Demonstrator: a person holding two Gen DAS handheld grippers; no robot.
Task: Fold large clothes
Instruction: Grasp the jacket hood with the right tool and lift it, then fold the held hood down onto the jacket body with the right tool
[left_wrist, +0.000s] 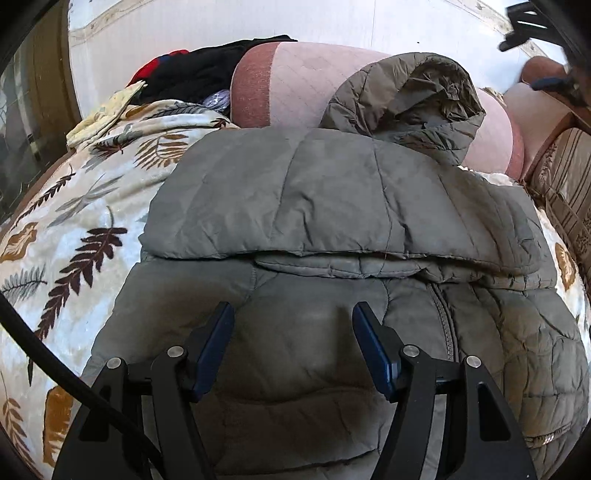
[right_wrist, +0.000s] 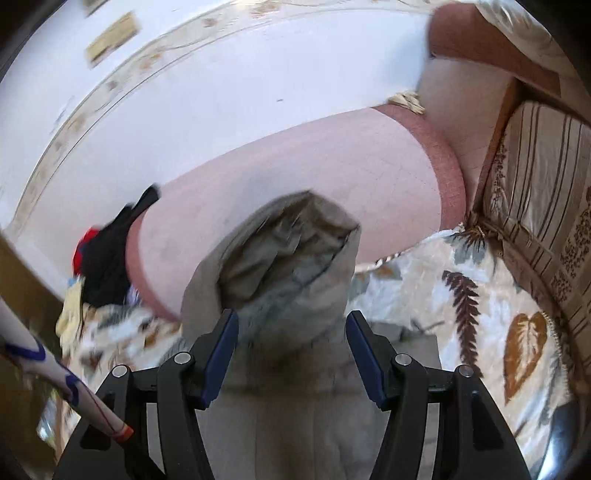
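Jacket (left_wrist: 332, 206) lies on leaf-print blanket (left_wrist: 74, 236), bottom part folded up over the body, hood (left_wrist: 410, 99) propped vs pink bolster (left_wrist: 295, 81). Left gripper (left_wrist: 293, 314) jaws apart, empty, over the front near the zipper (left_wrist: 445, 321). Right gripper (right_wrist: 291, 321) also apart, empty, near hood. Risk: puffy fill springs fold open; hood may bunch. Behind: clothes pile (left_wrist: 199, 70), white wall (left_wrist: 258, 22).

Black claw (left_wrist: 293, 314) — blue pads (left_wrist: 218, 332), silver screws.

Grey quilted jacket (left_wrist: 332, 206), leaf-patterned cream blanket (left_wrist: 74, 236), pink bolster (left_wrist: 295, 85)
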